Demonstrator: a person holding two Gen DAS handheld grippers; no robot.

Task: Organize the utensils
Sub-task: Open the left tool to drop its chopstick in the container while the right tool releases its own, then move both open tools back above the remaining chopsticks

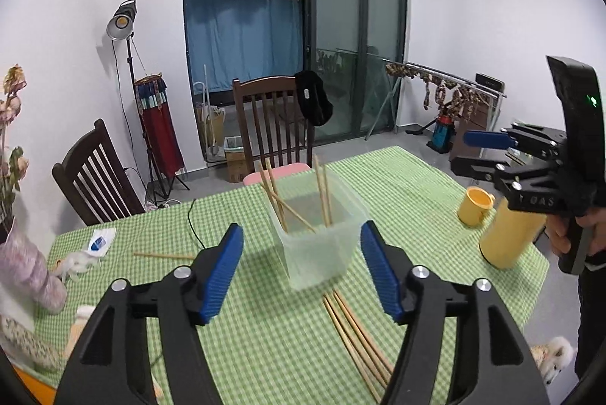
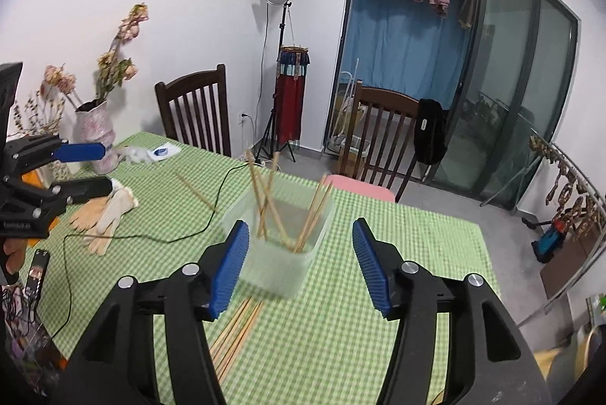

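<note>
Both grippers are standing released, nothing between the pads: left gripper (image 1: 301,272), right gripper (image 2: 301,267).

Risks, as a judgement:
- The tub (image 1: 318,238) is light, translucent plastic, and the chopsticks (image 1: 276,200) in it are leaning outward past the rim. A careless pass could be tipping it or flicking sticks out.
- The loose bundle (image 1: 356,337) is lying flat on the cloth (image 1: 397,185), just in front of the tub. Thin round sticks are apt to roll or slip from the pads.
- One stray stick (image 1: 163,256) is lying apart on the left, near a black cable (image 1: 193,227), which could snag.

The tub is sitting mid-table. All the sticks are looking pale, slender, wooden.
</note>
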